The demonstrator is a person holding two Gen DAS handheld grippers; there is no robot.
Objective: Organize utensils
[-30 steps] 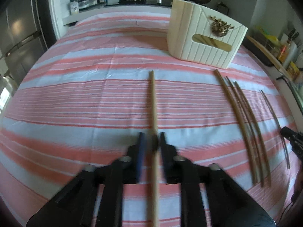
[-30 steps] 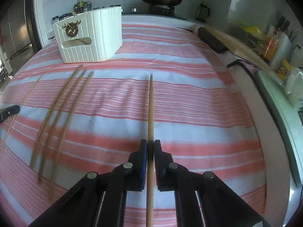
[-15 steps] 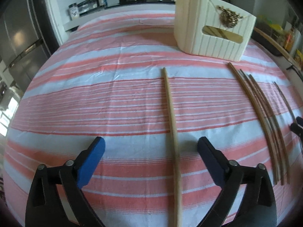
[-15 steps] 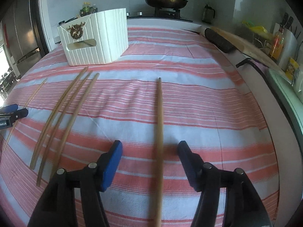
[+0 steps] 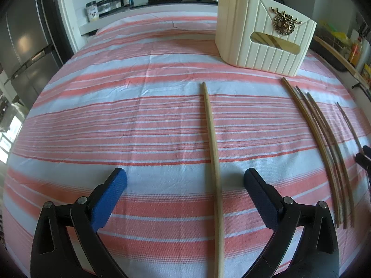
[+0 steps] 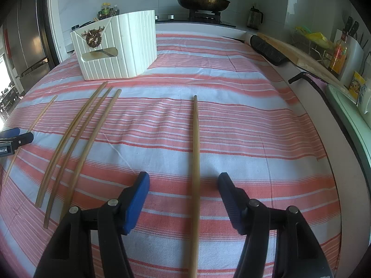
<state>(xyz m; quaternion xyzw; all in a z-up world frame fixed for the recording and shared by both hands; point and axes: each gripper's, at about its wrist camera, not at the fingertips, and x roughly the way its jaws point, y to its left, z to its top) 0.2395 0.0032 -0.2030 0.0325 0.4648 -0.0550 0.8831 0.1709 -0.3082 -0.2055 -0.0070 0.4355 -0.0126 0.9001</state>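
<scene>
- the white ribbed box [image 5: 264, 39] with a gold stag ornament stands at the far side of a red and white striped cloth [image 5: 116, 120]; every place below is told from this box.
- left wrist view: the left gripper [image 5: 185, 177] has its jaws wide apart, blue pads clear of a single chopstick [image 5: 212, 143] that lies flat on the cloth between them, its far tip pointing toward the box and stopping short of it.
- nearer than the box and to its right in this view lies a bundle of three chopsticks [image 5: 322, 143], close together, with one thinner stick [image 5: 347, 125] farther right.
- only this view shows the grey refrigerator [image 5: 25, 44], far left of the box.
- right wrist view: the right gripper [image 6: 183, 180] has its jaws parted, less widely, around another chopstick [image 6: 196, 162] lying on the cloth, neither pad touching it; it lies to the right of the box and nearer than it.
- here the three chopsticks [image 6: 76, 143] fan out just in front of the box.
- only this view shows a lidded pan [image 6: 203, 1] on the stove behind the box, and a cutting board [image 6: 301, 55] far to its right.
- change: a second ago each gripper was clamped on its chopstick; both pairs of jaws have since opened, and each chopstick now rests free on the cloth.
</scene>
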